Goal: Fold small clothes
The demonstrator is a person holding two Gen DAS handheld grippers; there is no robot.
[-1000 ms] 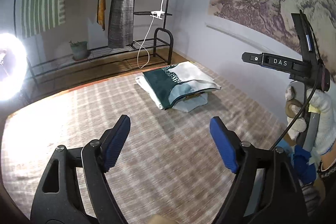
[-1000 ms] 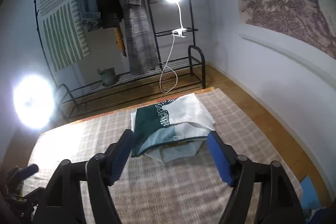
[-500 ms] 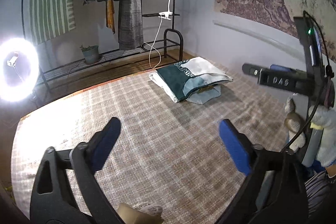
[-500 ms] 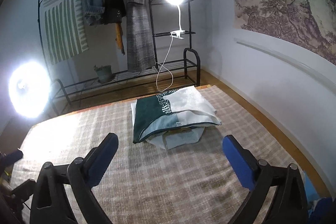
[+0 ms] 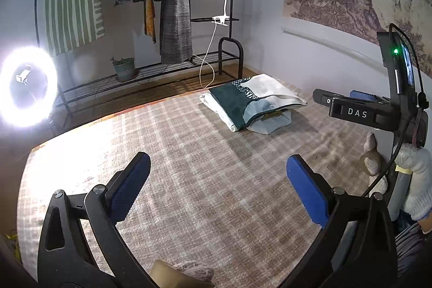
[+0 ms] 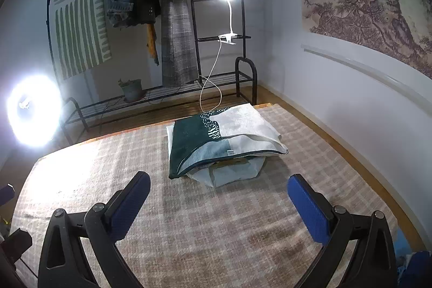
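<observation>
Two grippers are hanging above a checked rug (image 5: 205, 180), both spread wide and both carrying nothing. Working from the left: a ring light (image 5: 27, 87) is glaring at the rug's left edge, and a clothes rack (image 6: 172, 18) hung with garments is standing behind it against the far wall. The left gripper (image 5: 218, 188) is pointing across bare rug, with its blue pads (image 5: 131, 186) far apart. The folded clothes (image 5: 253, 105) are lying ahead and to the right of it, well apart, near the rug's far right corner by the wall. The right gripper (image 6: 218, 205) is facing the same stack (image 6: 221, 146) almost squarely, the pile sitting just beyond and between its pads (image 6: 307, 209). The top piece, dark green and cream, is resting flat on paler pieces beneath, with its long axis running left to right across the right gripper's line of sight and its open edge turned toward that gripper. The lower layers are protruding slightly at the near edge; how neatly they are folded cannot be determined. Assessment: the right gripper is the nearer of the two and better aligned, so any further handling of the stack would be falling to it first, by a straight advance forward. The stack itself appears already folded.
</observation>
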